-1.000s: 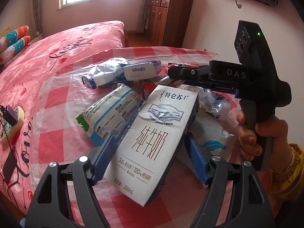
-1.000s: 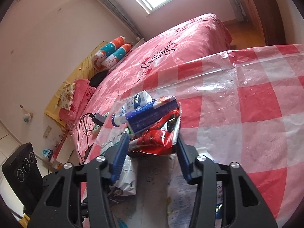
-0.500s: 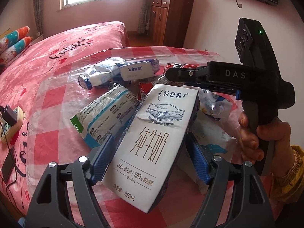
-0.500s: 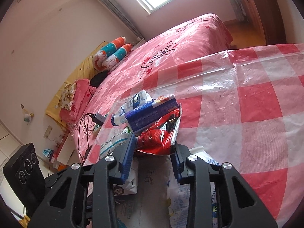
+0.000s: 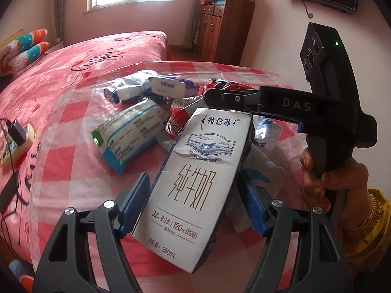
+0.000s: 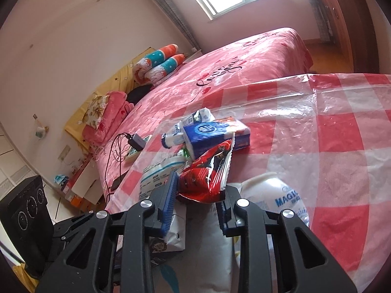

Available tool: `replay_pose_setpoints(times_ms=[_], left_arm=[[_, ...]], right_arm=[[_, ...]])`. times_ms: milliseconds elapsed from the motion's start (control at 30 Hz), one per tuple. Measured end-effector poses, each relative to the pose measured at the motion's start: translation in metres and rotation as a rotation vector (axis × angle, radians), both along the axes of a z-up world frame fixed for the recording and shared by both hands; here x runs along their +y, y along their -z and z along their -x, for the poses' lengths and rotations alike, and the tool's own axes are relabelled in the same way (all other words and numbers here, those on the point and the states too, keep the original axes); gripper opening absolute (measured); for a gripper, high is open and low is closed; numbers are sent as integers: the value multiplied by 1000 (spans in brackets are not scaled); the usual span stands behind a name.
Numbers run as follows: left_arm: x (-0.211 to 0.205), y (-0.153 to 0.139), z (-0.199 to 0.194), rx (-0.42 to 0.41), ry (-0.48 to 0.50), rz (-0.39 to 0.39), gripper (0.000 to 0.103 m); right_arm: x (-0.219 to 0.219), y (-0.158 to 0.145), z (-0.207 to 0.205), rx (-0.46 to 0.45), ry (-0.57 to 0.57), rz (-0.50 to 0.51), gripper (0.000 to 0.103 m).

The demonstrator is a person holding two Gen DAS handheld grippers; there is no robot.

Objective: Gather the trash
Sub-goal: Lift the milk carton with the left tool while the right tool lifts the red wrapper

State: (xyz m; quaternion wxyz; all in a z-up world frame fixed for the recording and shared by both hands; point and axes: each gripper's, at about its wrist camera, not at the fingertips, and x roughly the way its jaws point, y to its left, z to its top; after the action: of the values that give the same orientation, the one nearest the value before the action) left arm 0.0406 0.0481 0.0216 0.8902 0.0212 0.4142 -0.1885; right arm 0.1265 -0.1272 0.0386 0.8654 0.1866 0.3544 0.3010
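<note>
While the left claw (image 5: 194, 202) clamps a white milk carton (image 5: 195, 185), the right claw (image 6: 198, 195) pinches a red snack wrapper (image 6: 207, 171). At twelve o'clock, more wrappers (image 5: 129, 131) litter the checkered table (image 6: 342, 151); its far edge borders the bed (image 6: 232, 73).

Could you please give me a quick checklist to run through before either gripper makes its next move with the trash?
1. Left gripper shut on the milk carton: ok, both pads touch its sides.
2. Carton clear of the pile: ok, lifted above it.
3. Right gripper around the red snack wrapper: ok, the wrapper sits between the fingers.
4. Right grip secure: cannot tell, pad contact unclear.
5. Blue tissue pack free of the wrapper: not ok, it lies against its top.
6. Trash container located: cannot tell, none in view.
</note>
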Motion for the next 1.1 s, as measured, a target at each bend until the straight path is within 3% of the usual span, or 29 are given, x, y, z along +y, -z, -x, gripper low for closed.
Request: replay_pose_setpoints(times_ms=[267,1100], left_arm=[[15,1,28,8,-61,31,71],[54,-2,88,-6,-148,102,69]], right_arm=[[-7,-1,14,-6,16,-36,31],[-1,-9,75,-18,17,-8,31]])
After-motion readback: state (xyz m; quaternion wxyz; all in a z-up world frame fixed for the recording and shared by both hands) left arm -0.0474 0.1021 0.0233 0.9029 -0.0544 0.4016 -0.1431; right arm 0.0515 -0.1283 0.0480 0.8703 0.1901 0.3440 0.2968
